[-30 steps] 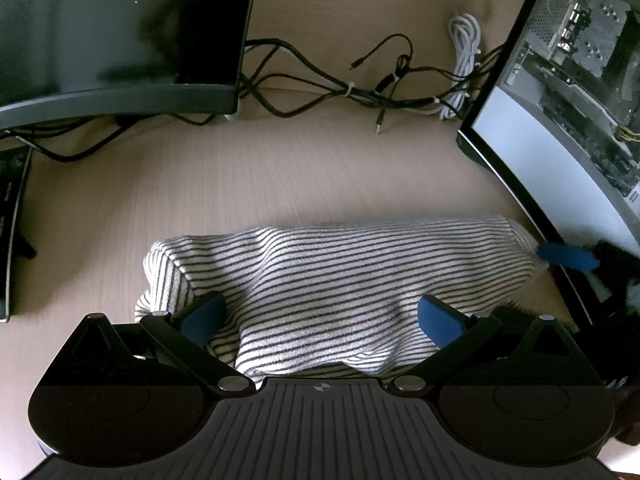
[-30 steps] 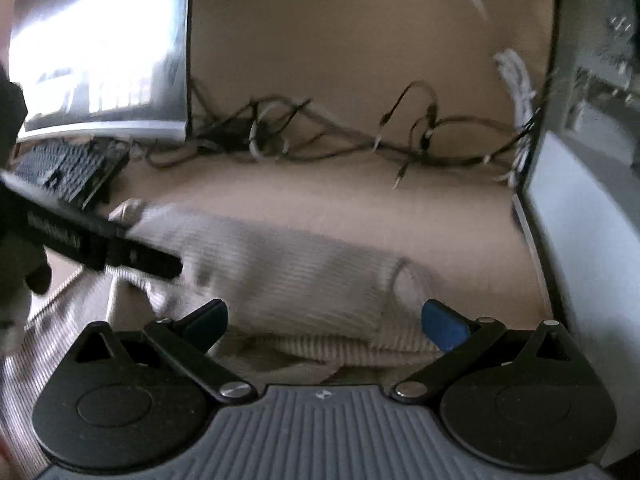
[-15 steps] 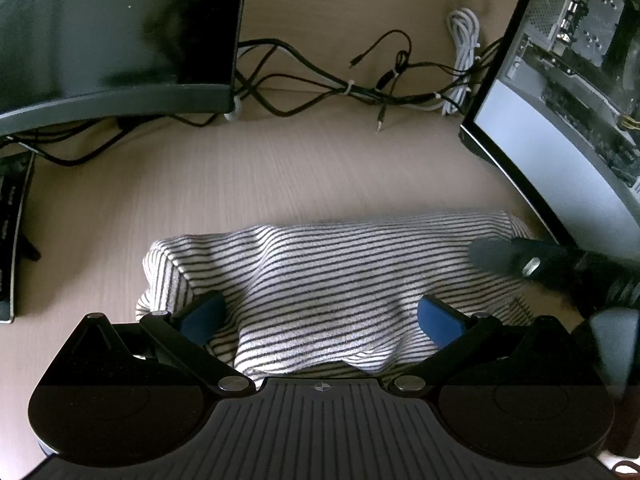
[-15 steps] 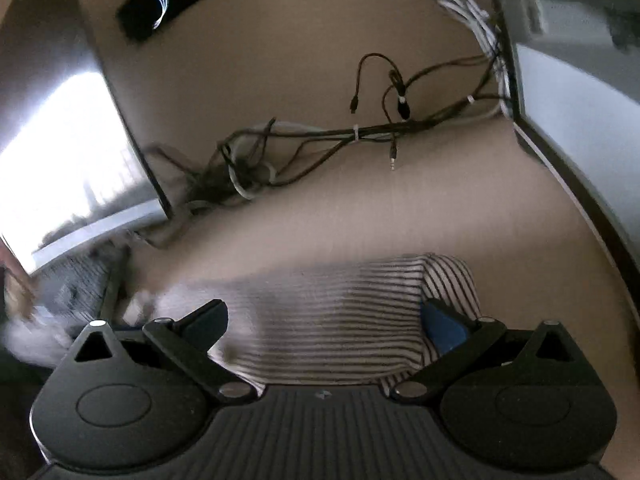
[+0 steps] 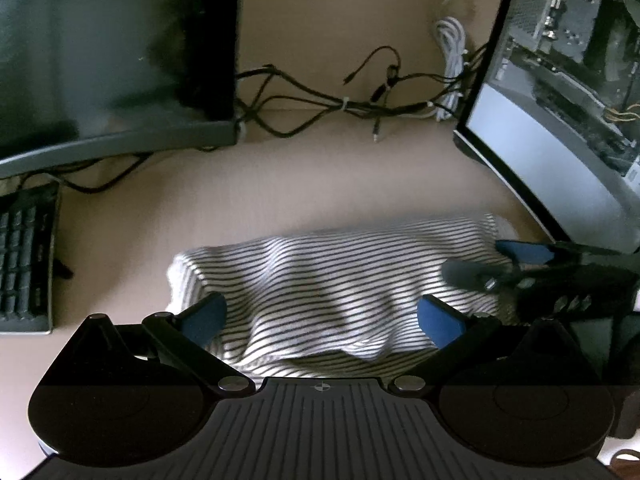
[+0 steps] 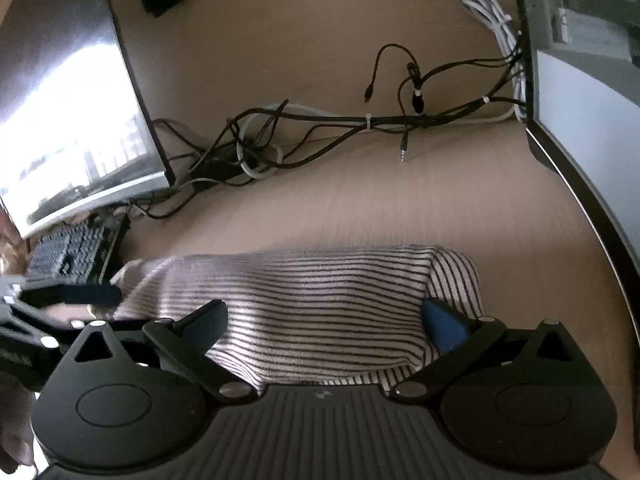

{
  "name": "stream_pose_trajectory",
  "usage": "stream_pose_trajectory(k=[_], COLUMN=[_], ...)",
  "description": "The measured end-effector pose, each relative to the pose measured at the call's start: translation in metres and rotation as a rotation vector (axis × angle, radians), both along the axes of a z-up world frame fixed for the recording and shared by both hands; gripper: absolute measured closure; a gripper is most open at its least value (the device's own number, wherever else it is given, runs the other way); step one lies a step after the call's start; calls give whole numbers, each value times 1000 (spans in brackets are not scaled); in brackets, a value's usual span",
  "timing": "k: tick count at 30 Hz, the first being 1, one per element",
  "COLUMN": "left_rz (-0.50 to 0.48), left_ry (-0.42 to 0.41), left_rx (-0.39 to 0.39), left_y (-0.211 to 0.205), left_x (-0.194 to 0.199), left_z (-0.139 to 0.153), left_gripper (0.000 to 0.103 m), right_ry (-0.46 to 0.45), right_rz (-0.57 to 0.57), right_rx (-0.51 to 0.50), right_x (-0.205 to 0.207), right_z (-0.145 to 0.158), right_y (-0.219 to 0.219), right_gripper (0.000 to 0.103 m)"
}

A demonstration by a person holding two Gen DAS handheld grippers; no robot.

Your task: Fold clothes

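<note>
Striped garment [image 5: 340, 276], folded on the tabletop [image 5: 280, 184], lies between the wide-spread fingers of the left claw [image 5: 320, 314] and the right claw [image 6: 326, 318]. Its near edge is hidden behind both claw bodies.

One striped cloth [image 5: 340, 280] near the middle of the desk [image 5: 280, 184]. Two grippers, left [image 5: 320, 316] and right [image 6: 324, 320]. Two screens, left [image 5: 112, 56] and right [image 5: 560, 100]. One keyboard [image 5: 24, 264] far left. One white cable bundle [image 5: 452, 48], far right.
</note>
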State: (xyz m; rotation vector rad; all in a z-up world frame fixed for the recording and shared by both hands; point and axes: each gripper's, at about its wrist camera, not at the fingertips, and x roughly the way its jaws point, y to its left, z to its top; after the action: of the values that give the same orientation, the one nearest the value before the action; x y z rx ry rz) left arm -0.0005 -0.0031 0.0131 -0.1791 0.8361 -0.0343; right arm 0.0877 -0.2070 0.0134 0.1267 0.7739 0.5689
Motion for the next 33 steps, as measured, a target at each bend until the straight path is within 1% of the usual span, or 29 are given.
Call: stream_pose_trajectory(k=[2,4,5,8,10,12,13,14,15,17,19,20,21,22,23,26,28,31,33], left_rz=[15,31,39,61,68,74,81,92,110,149,184,202,227,257,283,375,434,466,463], left_ry=[6,12,15,23,21,20,19,19,19,14,2,-4,-9,-9,-6,13,37,62,58], left_rx=[-21,-43,-54,-83,-90,-92,-93,-93,-88,-78,-95,-107,-107,-94,-85,-97,-93,-44,-19], left_y=[6,11,14,21,23,24,25,26,27,31,38,42,46,50,55,73,82,86,84], left_x=[-1,-1,-2,-3,-3,-5,-6,-6,-8,-13,-23,-28,-33,-39,-44,-61,-71,-77,-81], left_z=[-4,-9,-11,-18,-20,-19,-19,-18,-17,-12,-5,-1,3,6,8,13,15,21,27], left_gripper=[0,0,0,0,0,1,1,6,17,29,29,25,15,12,11,10,10,10,9], right_ry=[0,-40,-58,-43,-17,-44,-54,-51,-48,-58,-119,-151,-166,-180,-183,-193,-206,-212,-158], right_rz=[-42,-71,-78,-62,-44,-20,-5,7,19,37,62,79,104,130,156,264,371,536,588], right_rx=[19,2,-4,-29,-83,-131,-154,-164,-175,-199,-218,-228,-225,-221,-211,-196,-209,-248,-275], right_x=[1,-1,-1,2,3,0,-1,0,2,4,3,3,5,6,9,17,17,20,29], right_z=[8,17,21,20,9,5,6,8,10,18,29,34,36,39,40,40,37,21,4], right_y=[-6,-11,-13,-12,-7,-1,2,3,3,6,12,17,22,27,32,58,81,116,133], right_gripper=[15,43,52,52,50,50,47,43,43,43,42,38,34,27,25,24,24,24,22])
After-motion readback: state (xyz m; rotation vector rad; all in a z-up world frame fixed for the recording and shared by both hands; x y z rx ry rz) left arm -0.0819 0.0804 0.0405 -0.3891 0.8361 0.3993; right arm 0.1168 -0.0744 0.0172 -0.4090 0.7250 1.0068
